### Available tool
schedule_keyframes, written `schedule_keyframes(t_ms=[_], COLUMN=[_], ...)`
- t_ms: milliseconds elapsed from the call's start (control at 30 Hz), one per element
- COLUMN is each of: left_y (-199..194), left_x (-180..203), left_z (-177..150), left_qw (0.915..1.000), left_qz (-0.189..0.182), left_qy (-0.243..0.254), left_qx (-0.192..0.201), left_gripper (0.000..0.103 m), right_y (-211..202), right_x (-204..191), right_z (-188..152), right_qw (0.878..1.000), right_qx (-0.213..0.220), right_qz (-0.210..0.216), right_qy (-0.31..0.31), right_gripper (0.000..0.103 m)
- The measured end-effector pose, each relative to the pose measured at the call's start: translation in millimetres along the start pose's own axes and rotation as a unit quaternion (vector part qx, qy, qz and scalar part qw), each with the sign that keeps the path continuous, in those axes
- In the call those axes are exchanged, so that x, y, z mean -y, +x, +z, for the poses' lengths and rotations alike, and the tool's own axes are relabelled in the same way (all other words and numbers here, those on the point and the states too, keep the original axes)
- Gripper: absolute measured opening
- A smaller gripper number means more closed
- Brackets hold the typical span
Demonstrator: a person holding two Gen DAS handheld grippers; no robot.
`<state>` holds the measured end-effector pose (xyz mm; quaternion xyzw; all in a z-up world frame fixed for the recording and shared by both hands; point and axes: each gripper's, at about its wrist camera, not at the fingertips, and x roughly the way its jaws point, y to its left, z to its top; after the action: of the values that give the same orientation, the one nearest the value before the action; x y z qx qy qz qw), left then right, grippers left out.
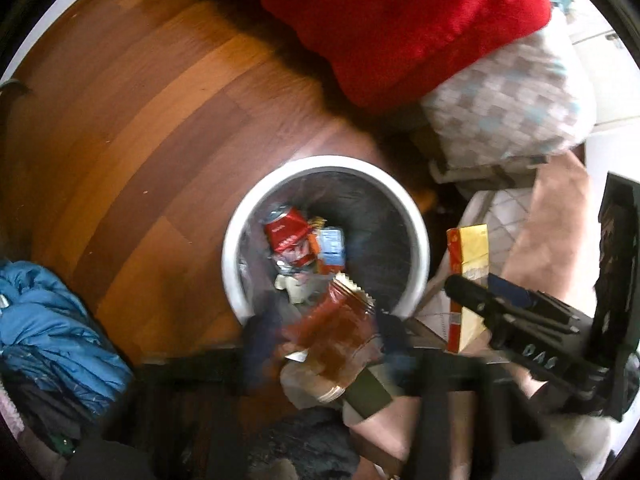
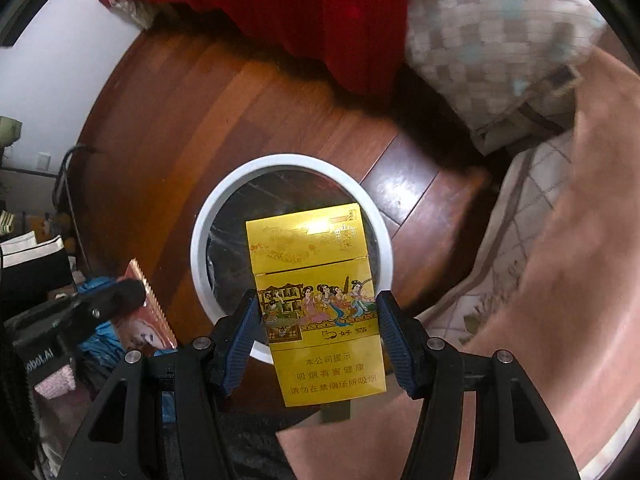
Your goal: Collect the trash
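A white round trash bin (image 1: 416,224) with a black liner stands on the wood floor and holds several wrappers and cans (image 1: 292,236). My left gripper (image 1: 320,336), blurred, is shut on a reddish snack wrapper (image 1: 340,320) just over the bin's near rim. The wrapper also shows in the right wrist view (image 2: 148,316). My right gripper (image 2: 316,320) is shut on a yellow cigarette pack (image 2: 320,300) held above the bin (image 2: 200,240). The pack also shows in the left wrist view (image 1: 470,280).
A red blanket (image 1: 400,20) and a checked pillow (image 1: 504,108) lie beyond the bin. A pink cover (image 2: 560,280) is on the right. A blue jacket (image 1: 48,320) lies on the left. Bare wood floor (image 1: 140,120) spreads left of the bin.
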<state>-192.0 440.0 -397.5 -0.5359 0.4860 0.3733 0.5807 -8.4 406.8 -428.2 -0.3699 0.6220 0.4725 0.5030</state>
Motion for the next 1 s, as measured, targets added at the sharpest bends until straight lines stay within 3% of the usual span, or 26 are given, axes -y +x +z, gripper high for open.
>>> schedule_keyframes(t_ms=[33, 133, 200, 333, 400, 600, 700, 1000], left_y=[-1.3, -4.2, -8.2, -19.8, -25.8, -47.0, -58.0, -116.6], left_x=[-5.1, -18.8, -26.5, -36.5, -35.4, -19.7, -11.6, 14.6], left_z=[-1.6, -6.4, -10.0, -21.5, -28.0, -59.2, -73.4, -114.2], left_qw=[1.0, 0.9997, 0.9991, 0.9977, 0.9967, 0.9921, 0.9908, 0.9865], left_qz=[0.001, 0.012, 0.02, 0.034, 0.046, 0.081, 0.081, 0.057], left_qy=[-0.004, -0.022, -0.032, -0.043, -0.04, -0.009, -0.001, 0.022], left_qx=[0.002, 0.008, 0.018, 0.039, 0.054, 0.096, 0.109, 0.152], left_gripper=[0.091, 0.095, 0.098, 0.098, 0.098, 0.103, 0.103, 0.103], right_y=[4.5, 15.1, 14.7, 6.6, 2.5, -22.1, -35.6, -105.1], right_x=[-0.4, -3.2, -2.7, 0.3, 1.4, -0.2, -3.9, -13.5], right_z=[5.0, 15.5, 14.4, 10.0, 6.7, -24.9, -43.4, -95.3], right_qw=[1.0, 1.0, 1.0, 0.999, 0.999, 0.999, 0.998, 0.995], right_qx=[-0.004, -0.012, -0.002, 0.012, 0.017, 0.034, 0.044, 0.089], right_qz=[0.004, 0.023, 0.025, 0.033, 0.032, 0.005, -0.018, 0.008], right_qy=[0.0, 0.001, -0.001, 0.006, 0.004, -0.016, -0.027, -0.037], right_gripper=[0.061, 0.063, 0.083, 0.091, 0.103, 0.103, 0.103, 0.103])
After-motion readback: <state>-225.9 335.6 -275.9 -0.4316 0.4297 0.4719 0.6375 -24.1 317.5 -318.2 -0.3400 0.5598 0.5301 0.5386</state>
